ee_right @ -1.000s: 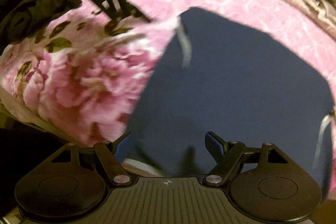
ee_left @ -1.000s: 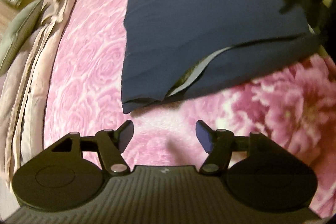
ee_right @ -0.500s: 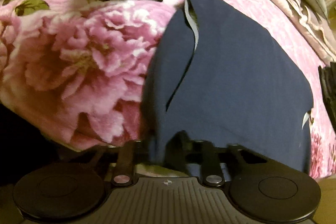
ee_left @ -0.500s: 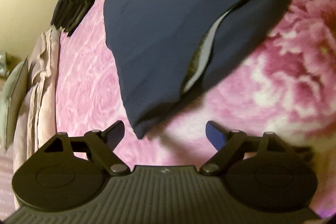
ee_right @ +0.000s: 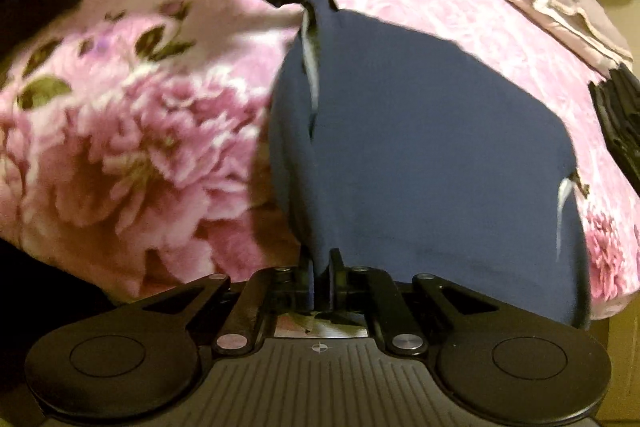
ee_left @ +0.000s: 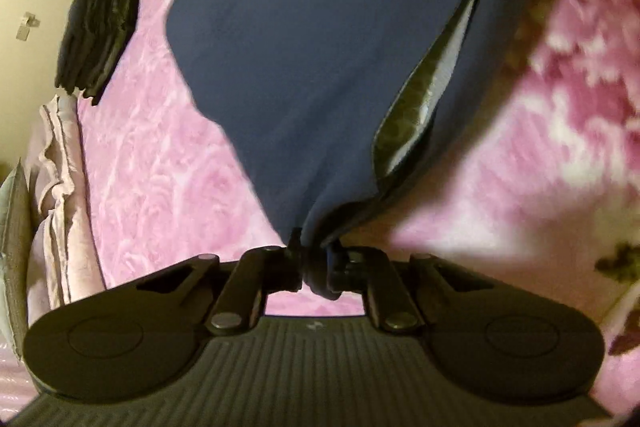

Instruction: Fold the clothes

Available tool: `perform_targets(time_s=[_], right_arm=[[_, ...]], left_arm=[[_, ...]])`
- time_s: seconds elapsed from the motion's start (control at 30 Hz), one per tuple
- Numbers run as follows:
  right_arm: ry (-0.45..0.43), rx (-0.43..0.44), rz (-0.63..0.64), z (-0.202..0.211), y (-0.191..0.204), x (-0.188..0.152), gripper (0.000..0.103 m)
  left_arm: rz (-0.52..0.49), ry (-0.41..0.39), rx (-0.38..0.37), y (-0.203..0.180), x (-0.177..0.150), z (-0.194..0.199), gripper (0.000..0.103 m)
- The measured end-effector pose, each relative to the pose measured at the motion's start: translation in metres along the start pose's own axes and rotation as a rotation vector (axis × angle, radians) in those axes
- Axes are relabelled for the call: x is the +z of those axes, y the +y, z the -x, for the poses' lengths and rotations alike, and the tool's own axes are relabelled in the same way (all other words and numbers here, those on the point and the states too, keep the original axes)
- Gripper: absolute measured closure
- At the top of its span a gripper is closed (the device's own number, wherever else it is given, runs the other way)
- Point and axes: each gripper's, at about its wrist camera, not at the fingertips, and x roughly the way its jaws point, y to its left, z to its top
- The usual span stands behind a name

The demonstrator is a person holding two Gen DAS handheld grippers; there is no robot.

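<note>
A pink floral blanket [ee_left: 152, 155] covered the bed, with large peony blooms [ee_right: 120, 155] at the left of the right wrist view. A stack of dark folded fabric [ee_left: 96, 35] sat at upper left. Pale bedding [ee_left: 56, 155] bunched along the left edge.

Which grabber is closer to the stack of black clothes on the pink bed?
Probably the left. Both the left gripper and the right gripper pinch corners of the navy garment; the black stack sits beyond its far side.
</note>
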Motion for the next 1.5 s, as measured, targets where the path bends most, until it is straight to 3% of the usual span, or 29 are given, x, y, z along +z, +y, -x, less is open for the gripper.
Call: perform_targets(time_s=[0.17,0.4,0.53,0.63,0.8,1.0,1.1,1.17,1.33,1.37,1.43,1.47,1.5], right_arm=[[-0.054,-0.033,-0.094,0.042,-0.049,0.009,0.099],[-0.126,-0.108,-0.235,0.090,-0.138,0.007,0.099],[-0.127,-0.105,-0.311,0.088,-0.201,-0.008,0.099],[-0.111,-0.081,-0.364,0.071,-0.248,-0.022,0.099],[-0.063,-0.015,-0.451,0.025,-0.311,-0.053,0.099],[0.003,0.094,-0.564,-0.031,-0.356,-0.085,0.098],[0.026,0.110,-0.619,-0.051,-0.365,-0.096,0.098],[0.050,0.105,-0.666,-0.059,-0.372,-0.104,0.098],[0.085,0.056,-0.774,-0.048,-0.392,-0.124,0.097],[0.082,0.041,-0.781,-0.043,-0.395,-0.125,0.093],[0.069,0.012,-0.800,-0.034,-0.397,-0.125,0.057],[0.046,0.008,-0.817,-0.031,-0.397,-0.123,0.027],[0.020,0.005,-0.834,-0.027,-0.396,-0.122,0.026]], left_arm=[[0.016,-0.037,0.008,0.054,0.022,0.034,0.096],[0.002,-0.058,0.010,0.168,0.102,0.031,0.096],[0.007,-0.046,-0.039,0.223,0.155,-0.006,0.096],[-0.008,-0.027,-0.089,0.252,0.195,-0.054,0.096],[-0.027,0.018,-0.185,0.273,0.240,-0.139,0.096],[0.020,0.073,-0.260,0.278,0.253,-0.203,0.093],[0.074,0.103,-0.277,0.279,0.254,-0.228,0.083],[0.113,0.122,-0.287,0.282,0.255,-0.243,0.070],[0.288,0.146,-0.243,0.306,0.234,-0.224,0.069],[0.322,0.151,-0.233,0.310,0.229,-0.219,0.069],[0.402,0.151,-0.230,0.312,0.218,-0.206,0.069],[0.447,0.149,-0.234,0.309,0.211,-0.197,0.069],[0.491,0.146,-0.238,0.307,0.205,-0.189,0.069]])
